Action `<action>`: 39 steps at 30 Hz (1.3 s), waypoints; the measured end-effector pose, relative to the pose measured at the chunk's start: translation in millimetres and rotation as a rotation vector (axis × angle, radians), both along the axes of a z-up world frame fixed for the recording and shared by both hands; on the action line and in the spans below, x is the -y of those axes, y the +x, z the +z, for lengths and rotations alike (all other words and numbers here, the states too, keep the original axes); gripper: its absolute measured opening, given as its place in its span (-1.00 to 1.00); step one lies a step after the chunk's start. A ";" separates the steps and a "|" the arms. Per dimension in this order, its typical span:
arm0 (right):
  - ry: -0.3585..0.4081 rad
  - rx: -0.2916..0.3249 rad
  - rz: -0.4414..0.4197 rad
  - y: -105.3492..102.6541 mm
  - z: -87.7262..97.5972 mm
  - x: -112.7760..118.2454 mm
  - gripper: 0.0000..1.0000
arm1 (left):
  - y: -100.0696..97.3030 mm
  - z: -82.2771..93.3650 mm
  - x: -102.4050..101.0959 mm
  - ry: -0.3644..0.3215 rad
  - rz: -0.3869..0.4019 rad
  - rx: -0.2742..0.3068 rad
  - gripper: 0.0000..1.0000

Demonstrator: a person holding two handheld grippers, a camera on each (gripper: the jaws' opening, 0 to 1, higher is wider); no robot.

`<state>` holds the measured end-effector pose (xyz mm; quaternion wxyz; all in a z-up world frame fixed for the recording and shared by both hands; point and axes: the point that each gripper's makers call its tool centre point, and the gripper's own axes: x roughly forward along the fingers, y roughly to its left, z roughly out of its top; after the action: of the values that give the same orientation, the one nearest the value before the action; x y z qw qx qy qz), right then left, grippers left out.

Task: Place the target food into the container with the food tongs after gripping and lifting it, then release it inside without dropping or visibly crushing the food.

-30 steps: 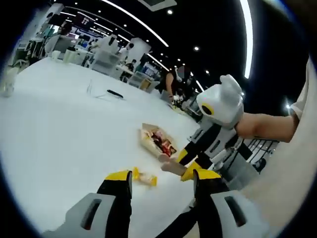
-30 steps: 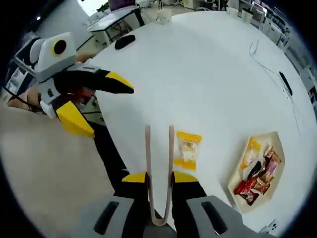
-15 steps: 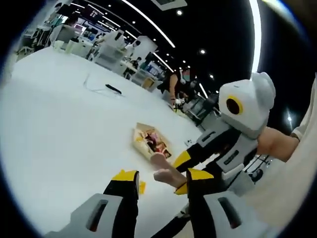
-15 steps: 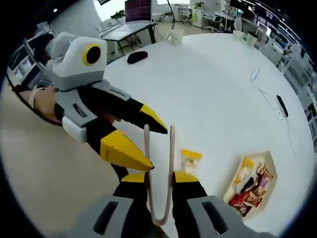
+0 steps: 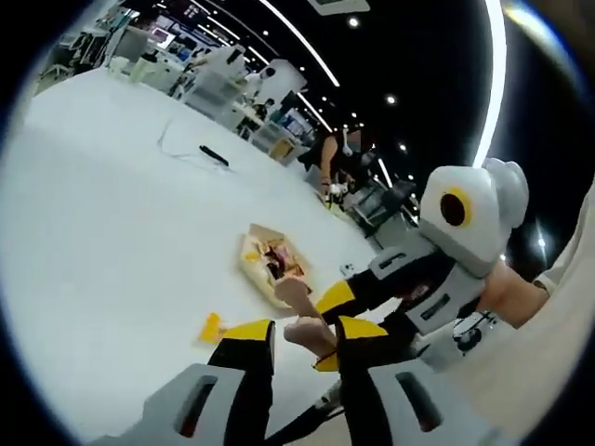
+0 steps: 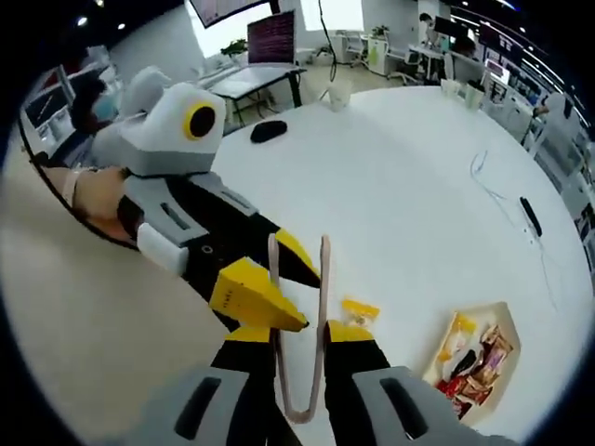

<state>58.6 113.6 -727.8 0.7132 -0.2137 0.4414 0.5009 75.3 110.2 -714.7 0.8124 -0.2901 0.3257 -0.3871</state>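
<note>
Gripping the wooden food tongs (image 6: 297, 334) between its yellow-tipped jaws, the right tool (image 6: 299, 333) is held above the white tabletop (image 6: 400, 195). The tongs' two arms stand slightly apart, nothing between them. The yellow snack packet (image 6: 359, 311) lies on the tabletop just beside the tongs' tips, well apart from the container (image 6: 479, 358) of wrapped snacks. The left tool (image 5: 305, 332) is seen with jaws narrowly parted around the tongs' tips, empty.

Left gripper (image 5: 299, 336) and right gripper (image 6: 299, 333): black bodies, grey panels, yellow-tipped jaws, white housing, cream sleeve (image 5: 567, 269)
</note>
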 end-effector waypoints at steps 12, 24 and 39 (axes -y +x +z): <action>0.051 0.036 0.000 10.6 5.4 1.1 -0.57 | 2.7 12.3 4.7 -0.100 0.006 -0.064 -0.85; 0.216 0.040 -0.075 20.9 18.3 0.4 -0.50 | 12.6 24.0 2.5 -0.237 0.035 -0.134 -0.87; 0.417 0.154 -0.217 40.2 51.4 15.9 -0.31 | 26.2 40.7 -3.7 -0.473 0.117 -0.229 -0.88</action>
<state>98.8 97.7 -676.4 0.8230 -0.0509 0.2931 0.4839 101.5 113.9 -674.0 0.7009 -0.5322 0.2984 -0.3693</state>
